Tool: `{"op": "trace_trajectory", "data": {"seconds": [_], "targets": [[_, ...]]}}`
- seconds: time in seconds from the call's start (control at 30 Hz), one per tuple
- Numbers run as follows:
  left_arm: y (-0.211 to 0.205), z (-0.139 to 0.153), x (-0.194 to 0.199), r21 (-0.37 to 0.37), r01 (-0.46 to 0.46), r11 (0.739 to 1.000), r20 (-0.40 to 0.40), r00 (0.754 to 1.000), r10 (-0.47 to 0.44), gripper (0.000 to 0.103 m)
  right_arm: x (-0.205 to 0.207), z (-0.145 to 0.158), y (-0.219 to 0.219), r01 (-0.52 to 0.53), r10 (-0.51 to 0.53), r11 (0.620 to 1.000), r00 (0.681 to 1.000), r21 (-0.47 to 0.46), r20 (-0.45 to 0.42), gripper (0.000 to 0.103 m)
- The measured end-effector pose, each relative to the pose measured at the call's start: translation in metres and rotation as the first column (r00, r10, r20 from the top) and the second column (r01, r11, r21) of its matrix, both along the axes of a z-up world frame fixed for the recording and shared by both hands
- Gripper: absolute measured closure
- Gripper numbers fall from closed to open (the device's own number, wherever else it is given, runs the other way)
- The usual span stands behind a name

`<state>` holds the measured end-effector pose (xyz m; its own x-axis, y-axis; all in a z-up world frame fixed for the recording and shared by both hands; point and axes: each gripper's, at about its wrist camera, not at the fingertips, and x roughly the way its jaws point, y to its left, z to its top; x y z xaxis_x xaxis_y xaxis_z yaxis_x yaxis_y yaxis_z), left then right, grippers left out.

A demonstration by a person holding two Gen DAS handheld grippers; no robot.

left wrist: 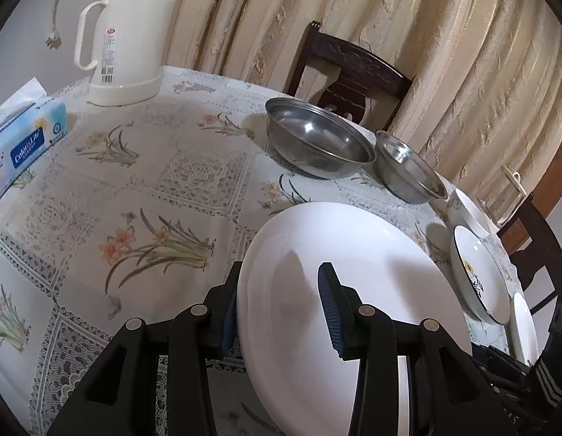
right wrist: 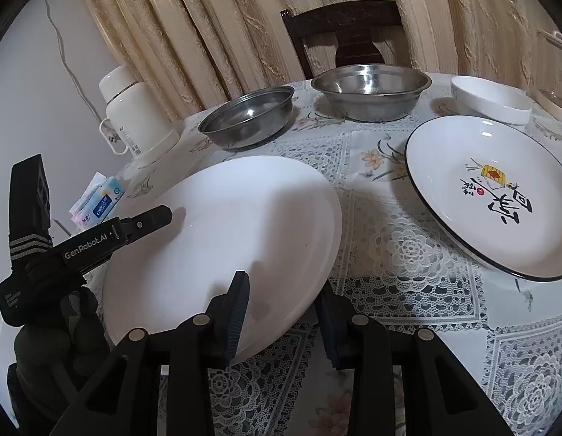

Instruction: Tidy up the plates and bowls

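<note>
A large plain white plate (left wrist: 353,290) is tilted above the table, held at two edges. My left gripper (left wrist: 277,305) straddles its left rim, one pad under, one on top. My right gripper (right wrist: 281,316) straddles its near rim, and the plate also shows there (right wrist: 226,239). The left gripper's body shows in the right wrist view (right wrist: 99,239). A black-rimmed painted plate (right wrist: 491,196) lies flat at the right. Two steel bowls (right wrist: 248,116) (right wrist: 371,91) and a white bowl (right wrist: 491,98) stand at the back.
A cream thermos jug (left wrist: 128,36) and a tissue pack (left wrist: 23,138) stand at the table's left. The round table (left wrist: 99,200) has a lace floral cloth. Dark wooden chairs (left wrist: 350,72) stand behind it, against curtains.
</note>
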<state>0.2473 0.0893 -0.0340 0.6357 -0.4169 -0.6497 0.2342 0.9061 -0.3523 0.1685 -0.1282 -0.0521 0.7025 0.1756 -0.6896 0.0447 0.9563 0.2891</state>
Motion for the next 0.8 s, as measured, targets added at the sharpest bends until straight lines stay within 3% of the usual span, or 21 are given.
{"op": "trace_trajectory", "data": {"seconds": [0.37,0.8], "targets": [[-0.005,0.007,-0.007,0.022,0.001,1.000,0.053,0.999,-0.003,0.062,-0.003,0.004,0.005,-0.001,0.001,0.999,1.000,-0.041,0.018,0.064],[-0.018,0.017,-0.025,0.089,0.010,0.996,0.125,0.992,-0.022,0.062,-0.019,0.019,-0.001,0.027,-0.020,0.997,0.994,-0.066,0.106,0.064]]}}
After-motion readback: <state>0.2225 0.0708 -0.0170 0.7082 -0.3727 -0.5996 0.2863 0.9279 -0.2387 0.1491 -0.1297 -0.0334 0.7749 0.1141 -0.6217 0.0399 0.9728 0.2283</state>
